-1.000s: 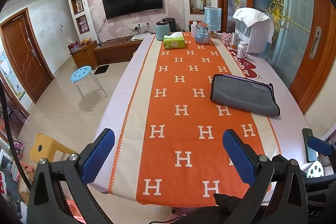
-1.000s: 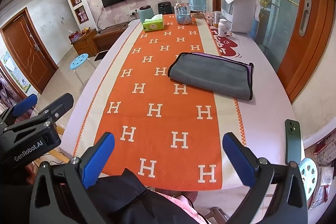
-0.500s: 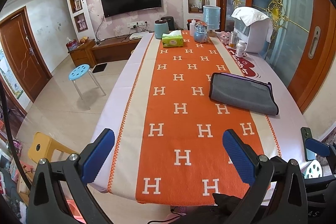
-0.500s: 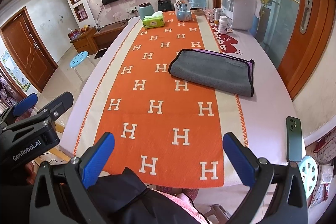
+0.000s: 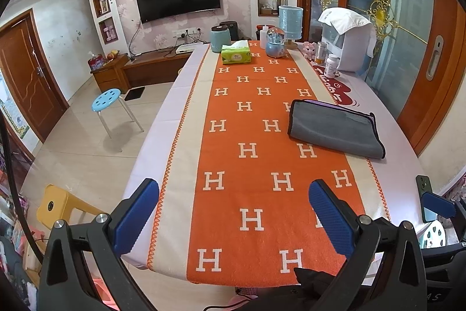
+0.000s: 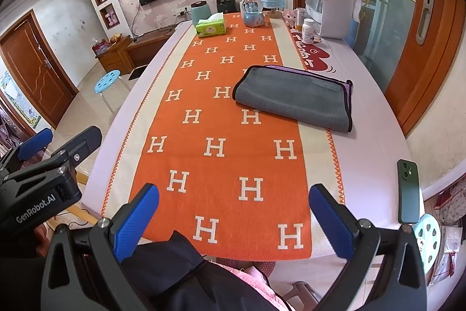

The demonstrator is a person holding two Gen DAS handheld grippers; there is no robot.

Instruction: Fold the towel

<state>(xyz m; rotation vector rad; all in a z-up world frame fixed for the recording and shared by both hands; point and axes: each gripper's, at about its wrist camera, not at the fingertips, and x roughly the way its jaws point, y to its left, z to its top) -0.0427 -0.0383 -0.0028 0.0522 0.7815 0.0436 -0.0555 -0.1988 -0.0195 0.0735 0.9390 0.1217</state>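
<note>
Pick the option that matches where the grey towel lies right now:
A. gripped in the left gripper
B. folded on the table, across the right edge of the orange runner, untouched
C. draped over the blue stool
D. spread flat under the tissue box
B: the grey towel lies folded across the orange runner's right edge, while the left gripper and right gripper hang open near the table's near end.
</note>
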